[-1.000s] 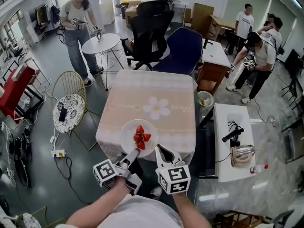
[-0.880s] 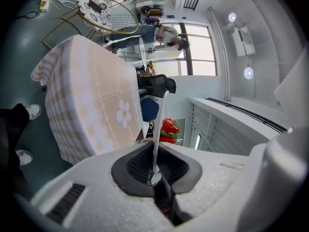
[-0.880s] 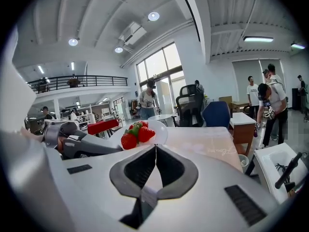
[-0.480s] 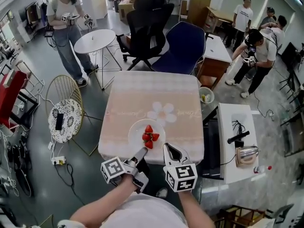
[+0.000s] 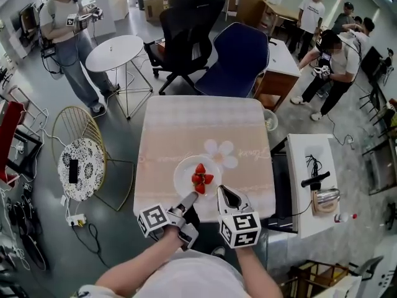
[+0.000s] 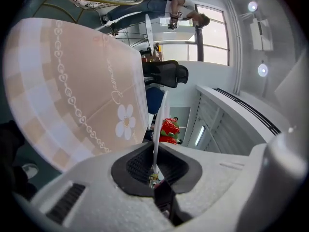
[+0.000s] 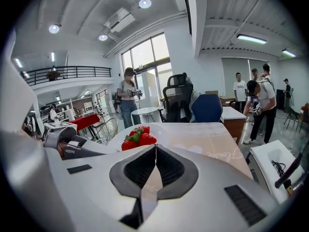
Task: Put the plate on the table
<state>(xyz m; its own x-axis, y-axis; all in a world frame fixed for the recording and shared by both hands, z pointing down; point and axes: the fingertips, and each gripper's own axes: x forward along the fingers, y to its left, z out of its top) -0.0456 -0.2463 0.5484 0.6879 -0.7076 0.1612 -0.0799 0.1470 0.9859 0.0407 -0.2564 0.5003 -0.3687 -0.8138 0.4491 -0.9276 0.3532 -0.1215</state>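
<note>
Plate [image 5: 185, 174], white and round, carries red strawberries [image 5: 200, 179]; left gripper [image 5: 191, 197] clamps its near rim; right gripper [image 5: 222, 192] has jaws together, empty.

Open-plan office, probably doubling as a robotics data lab: swivel office chair [image 5: 186, 27], desks [image 5: 282, 61], round white table [image 5: 115, 53], standing person [image 5: 62, 36] holding marker-cube grippers, mezzanine railing [image 7: 67, 72], tall windows [image 7: 149, 64].

Grey floor [image 5: 56, 253] with black office chair [image 5: 186, 23], blue chair [image 5: 239, 58] and round white table [image 5: 115, 53].
</note>
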